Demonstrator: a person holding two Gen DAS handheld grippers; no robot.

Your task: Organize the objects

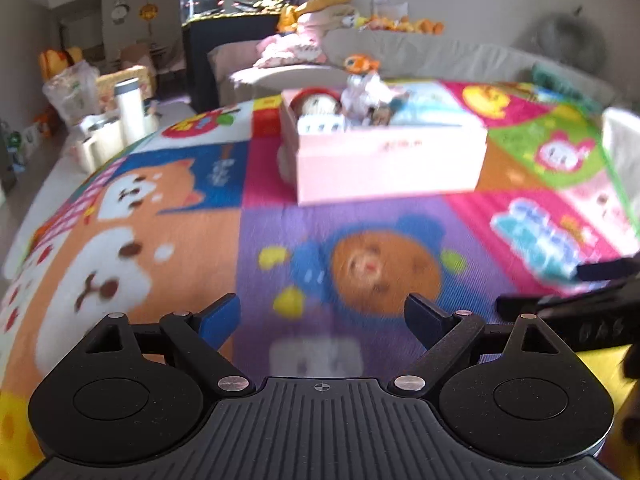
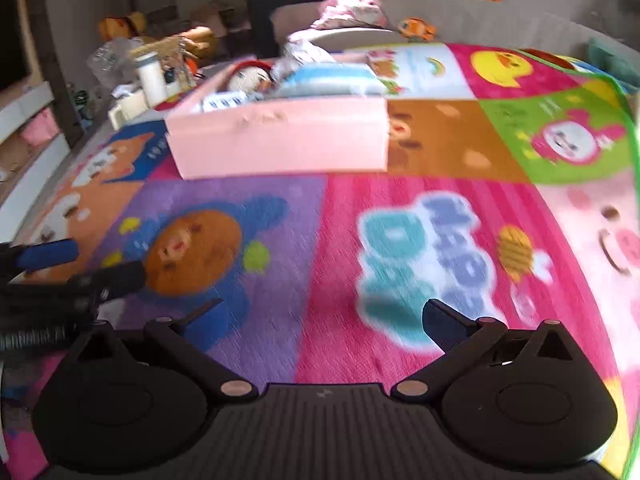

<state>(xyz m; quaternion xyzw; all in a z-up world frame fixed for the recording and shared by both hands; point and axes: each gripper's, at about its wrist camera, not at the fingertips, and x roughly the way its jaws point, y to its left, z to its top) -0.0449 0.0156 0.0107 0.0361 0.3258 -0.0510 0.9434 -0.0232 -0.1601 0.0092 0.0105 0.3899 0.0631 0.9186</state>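
Observation:
A pink box (image 1: 384, 164) stands on a colourful cartoon play mat (image 1: 200, 240); it holds a red-and-white round toy (image 1: 316, 102), a white doll-like toy (image 1: 366, 92) and a light blue item (image 1: 424, 110). My left gripper (image 1: 322, 316) is open and empty, low over the mat in front of the box. My right gripper (image 2: 322, 316) is open and empty over the pink mat square; the box (image 2: 280, 140) lies ahead and to the left. The left gripper's fingers (image 2: 52, 256) show at the right wrist view's left edge. Both views are blurred.
White cups and a tall white bottle (image 1: 130, 108) stand off the mat's left edge. A grey sofa (image 1: 440, 52) with plush toys (image 1: 360, 62) runs behind the mat. A dark cabinet with a fish tank (image 1: 232, 12) stands at the back.

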